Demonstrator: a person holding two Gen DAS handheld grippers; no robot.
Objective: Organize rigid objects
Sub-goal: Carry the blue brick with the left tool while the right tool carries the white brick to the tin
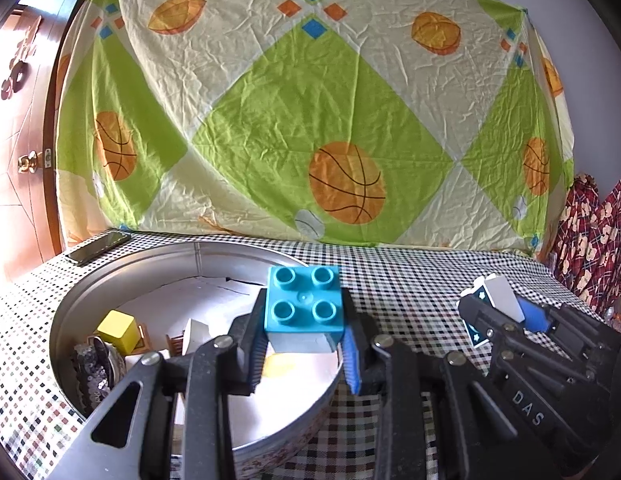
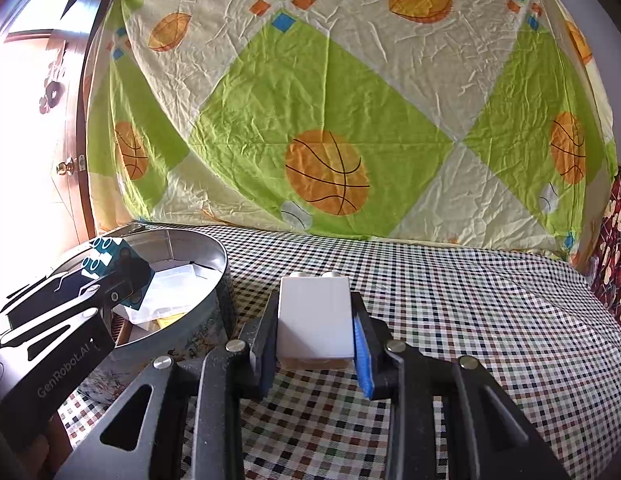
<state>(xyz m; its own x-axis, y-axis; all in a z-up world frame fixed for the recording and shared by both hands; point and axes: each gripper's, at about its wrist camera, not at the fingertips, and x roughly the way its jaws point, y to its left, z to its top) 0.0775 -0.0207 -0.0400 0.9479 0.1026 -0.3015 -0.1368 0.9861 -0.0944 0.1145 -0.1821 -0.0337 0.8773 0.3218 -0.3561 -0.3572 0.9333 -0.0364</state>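
Note:
My left gripper is shut on a teal four-stud brick with a pale underside, held over the near right part of a round metal tin. In the right wrist view that same teal brick hangs above the tin at the left. My right gripper is shut on a white brick, studs up, above the checked cloth to the right of the tin. The left wrist view shows the right gripper with the white brick at the right.
Inside the tin lie a yellow cube, white pieces and a dark glittery item. A phone rests on the checked cloth behind the tin. A basketball-print sheet hangs at the back; a wooden door stands left.

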